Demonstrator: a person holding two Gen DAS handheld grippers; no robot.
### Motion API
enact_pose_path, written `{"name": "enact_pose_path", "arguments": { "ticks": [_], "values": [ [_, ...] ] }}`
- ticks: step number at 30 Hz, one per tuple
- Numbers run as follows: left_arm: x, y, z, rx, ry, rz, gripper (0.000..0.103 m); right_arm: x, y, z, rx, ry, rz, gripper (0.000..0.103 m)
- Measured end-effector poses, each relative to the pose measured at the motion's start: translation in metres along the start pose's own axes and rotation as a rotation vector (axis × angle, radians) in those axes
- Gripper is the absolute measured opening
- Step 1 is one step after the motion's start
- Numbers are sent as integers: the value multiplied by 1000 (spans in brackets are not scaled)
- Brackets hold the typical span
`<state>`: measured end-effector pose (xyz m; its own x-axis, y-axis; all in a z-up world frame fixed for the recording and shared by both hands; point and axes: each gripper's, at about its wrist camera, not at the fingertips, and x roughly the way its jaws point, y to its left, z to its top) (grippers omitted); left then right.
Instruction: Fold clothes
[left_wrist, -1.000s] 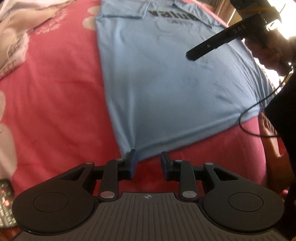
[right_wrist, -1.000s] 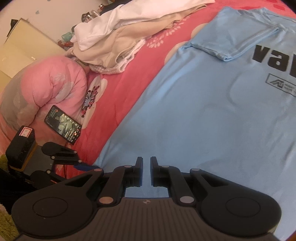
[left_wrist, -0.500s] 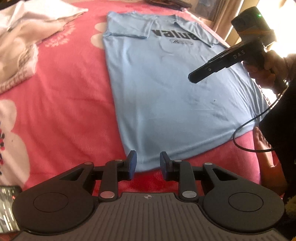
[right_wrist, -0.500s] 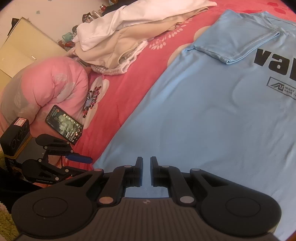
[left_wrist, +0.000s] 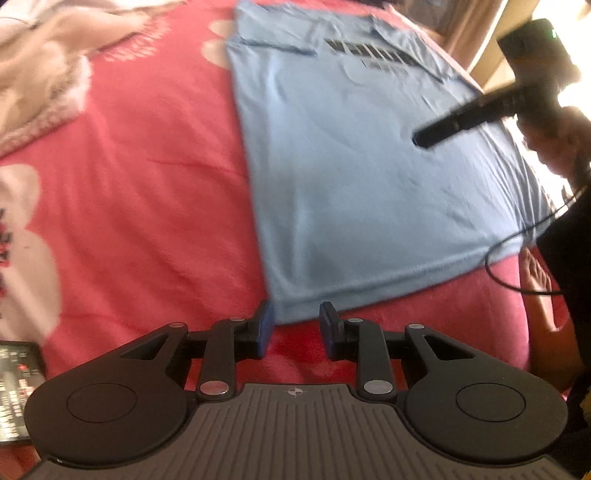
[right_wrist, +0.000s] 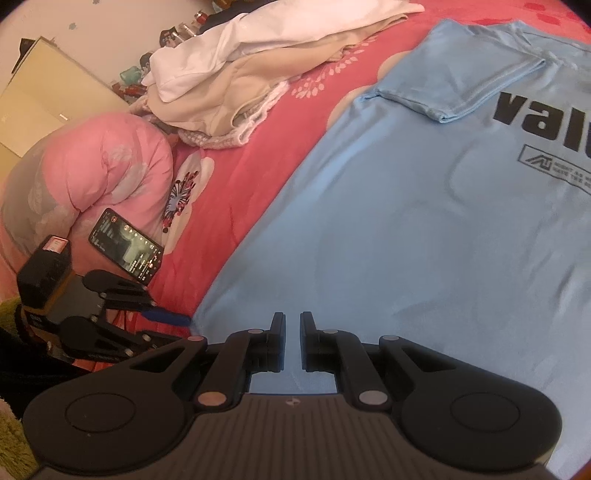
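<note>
Lying flat on a red floral bedspread (left_wrist: 140, 206), a light blue T-shirt (left_wrist: 354, 192) shows black lettering on its chest, one sleeve folded in. The left gripper (left_wrist: 294, 322) sits at the shirt's bottom corner, its blue pads spread on either side of the hem, not pressing it. The right gripper (right_wrist: 292, 338) hovers above the shirt's middle, nearly pressed together, pinching nothing. A heap of pale clothes (right_wrist: 258, 74) and a phone (right_wrist: 125, 251) lie nearby.
</note>
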<state>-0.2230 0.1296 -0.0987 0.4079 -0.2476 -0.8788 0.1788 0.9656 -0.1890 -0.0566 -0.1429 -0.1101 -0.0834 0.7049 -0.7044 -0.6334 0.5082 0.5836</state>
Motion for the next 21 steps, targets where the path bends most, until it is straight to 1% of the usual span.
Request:
{"name": "enact_pose_path", "arguments": {
  "ticks": [4,8,18,21],
  "values": [
    [-15,9,5,-22,-56,26,26,-1,-2,-1,4,-3,-2,8],
    [-15,11,13,-47,-102,19,27,-2,-1,-3,-1,0,-8,8],
    [9,-5,25,0,-129,-45,27,1,1,-9,2,14,-25,8],
    [12,-7,26,18,-131,-45,27,1,1,-10,2,18,-26,8]
  ]
}}
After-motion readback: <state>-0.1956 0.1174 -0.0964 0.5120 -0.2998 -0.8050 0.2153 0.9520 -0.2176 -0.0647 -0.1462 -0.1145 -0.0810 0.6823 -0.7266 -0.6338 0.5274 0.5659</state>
